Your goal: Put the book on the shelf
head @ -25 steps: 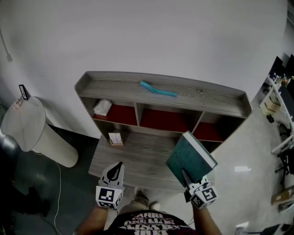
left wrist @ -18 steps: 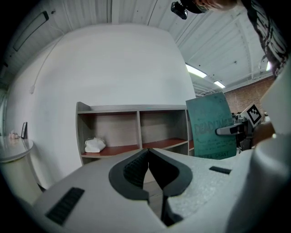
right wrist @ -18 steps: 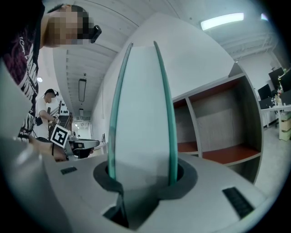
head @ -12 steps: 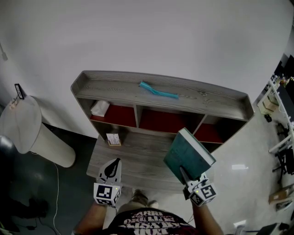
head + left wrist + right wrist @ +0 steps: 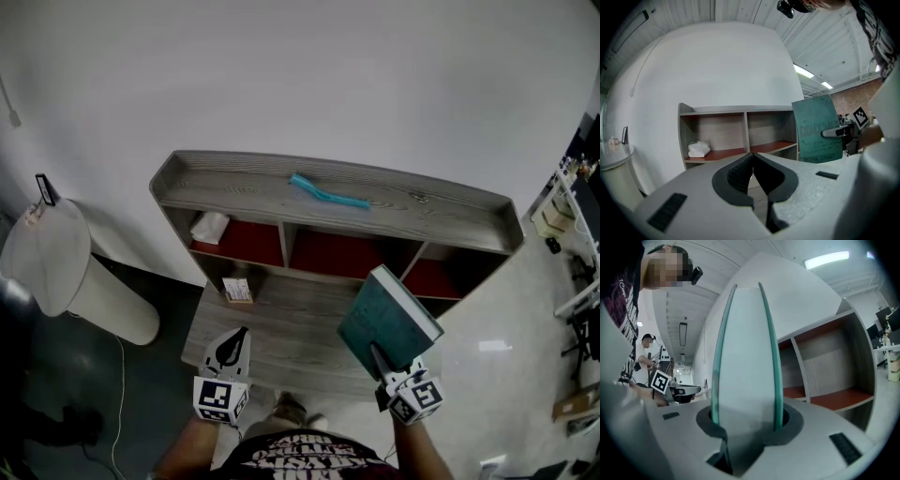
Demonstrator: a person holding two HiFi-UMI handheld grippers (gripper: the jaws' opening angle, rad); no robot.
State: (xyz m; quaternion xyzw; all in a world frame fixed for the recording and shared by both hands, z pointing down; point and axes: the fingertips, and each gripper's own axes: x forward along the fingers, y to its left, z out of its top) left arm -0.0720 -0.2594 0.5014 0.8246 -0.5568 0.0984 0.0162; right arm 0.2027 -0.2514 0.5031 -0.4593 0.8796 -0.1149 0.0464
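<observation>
Book [image 5: 388, 317] barely shifted; clamped in right gripper [image 5: 377, 355].

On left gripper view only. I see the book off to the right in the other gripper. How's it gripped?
Observer: Right gripper is clamped on the book, one jaw on each cover, with the page edge facing its camera.
Operator: Anything on top of the shelf? My view cuts that off.
Observer: Yes. A thin teal item lies on the top board of the shelf, near the middle. I can't tell what it is.
</observation>
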